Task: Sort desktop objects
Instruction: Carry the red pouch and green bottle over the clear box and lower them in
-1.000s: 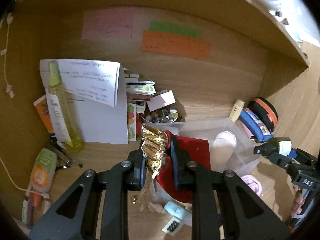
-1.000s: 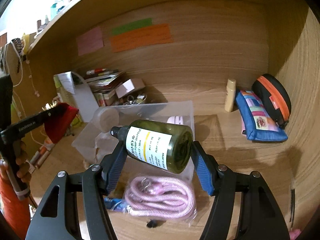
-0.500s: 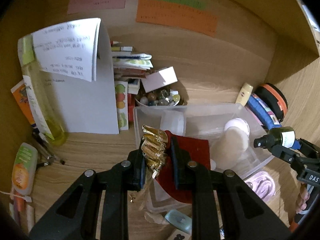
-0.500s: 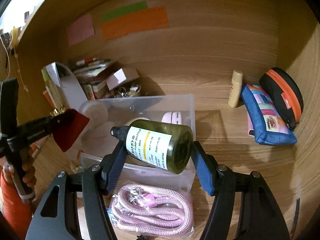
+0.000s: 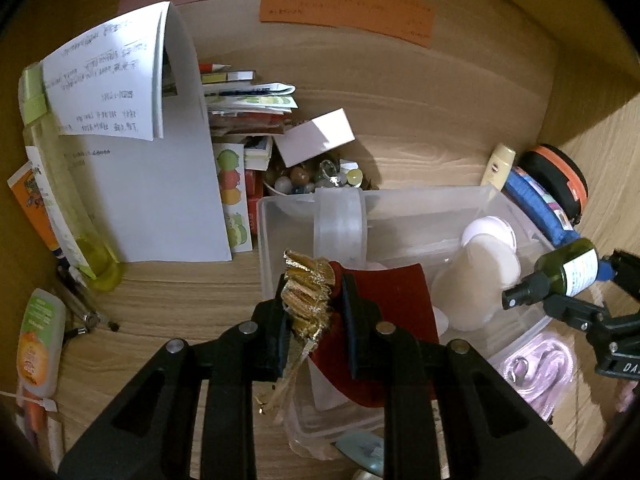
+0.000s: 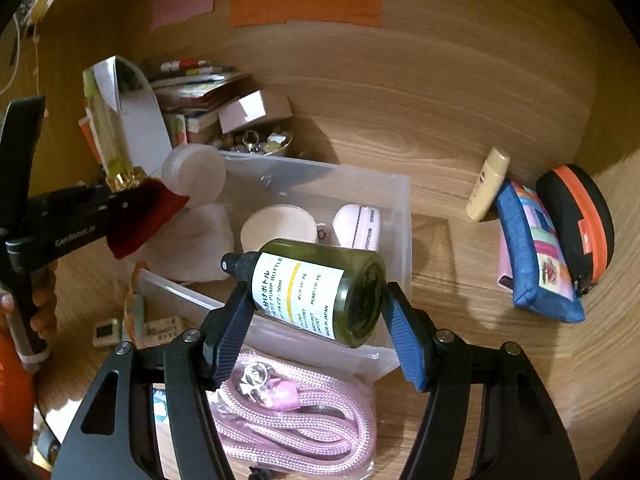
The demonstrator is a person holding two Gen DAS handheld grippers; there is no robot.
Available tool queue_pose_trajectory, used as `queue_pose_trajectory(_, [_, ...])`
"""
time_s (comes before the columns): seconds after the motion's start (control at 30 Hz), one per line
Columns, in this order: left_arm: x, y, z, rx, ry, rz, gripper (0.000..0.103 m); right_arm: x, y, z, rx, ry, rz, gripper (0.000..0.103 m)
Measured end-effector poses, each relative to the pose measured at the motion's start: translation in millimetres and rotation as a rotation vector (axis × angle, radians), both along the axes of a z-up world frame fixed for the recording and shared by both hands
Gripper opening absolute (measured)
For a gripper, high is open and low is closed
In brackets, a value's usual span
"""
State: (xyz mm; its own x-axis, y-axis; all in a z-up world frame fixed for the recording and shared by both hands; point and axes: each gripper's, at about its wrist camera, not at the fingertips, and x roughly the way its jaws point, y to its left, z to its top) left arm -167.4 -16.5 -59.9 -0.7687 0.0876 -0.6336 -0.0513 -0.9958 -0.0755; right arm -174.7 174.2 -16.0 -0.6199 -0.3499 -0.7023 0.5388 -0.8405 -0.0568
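My left gripper (image 5: 314, 300) is shut on the gold-trimmed neck of a dark red pouch (image 5: 392, 304), which hangs over the near left corner of a clear plastic bin (image 5: 400, 200). From the right wrist view the same left gripper (image 6: 120, 196) and red pouch (image 6: 140, 220) sit at the bin's (image 6: 396, 216) left side. My right gripper (image 6: 316, 312) is shut on a dark green pump bottle (image 6: 320, 288) lying sideways between the pads, above the bin's near edge. In the left wrist view that bottle (image 5: 560, 276) shows at the right.
The bin holds white round containers (image 5: 488, 240) and a pink case (image 6: 360, 224). A pink rope (image 6: 296, 412) in a bag lies in front. Papers (image 5: 160, 180), a bowl of beads (image 5: 316, 178), a blue pouch (image 6: 536, 256) and an orange-black case (image 6: 580, 224) line the wooden back wall.
Both grippers moved forward and down toward the bin with their loads. The pouch now hangs over the bin's near corner and the bottle over its near edge. Both grips are unchanged.
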Motion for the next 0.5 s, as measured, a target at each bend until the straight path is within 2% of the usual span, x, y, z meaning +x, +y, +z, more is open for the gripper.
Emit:
queue_pose_trajectory(0.1, [1.7,4.0,-0.8,-0.032,0.011,-0.002,0.022,-2.0,-2.7,0.4,0.029,0.002,0.001,0.062])
queue_pose_trajectory(0.17, [2.3,5.0,-1.4,-0.045,0.014,-0.003,0.027,-3.9,-4.0,0.1,0.039,0.001,0.008,0.062])
queue_pose_trajectory(0.4, [3.9,4.2,-0.5,-0.032,0.016,-0.021,0.031,-6.7,-9.2,2.9,0.085,-0.009,0.042,0.062])
queue_pose_trajectory(0.5, [5.7,4.2,2.2,-0.026,0.027,-0.028,0.037,-6.1,-11.5,3.8,0.108,-0.01,0.053,0.062])
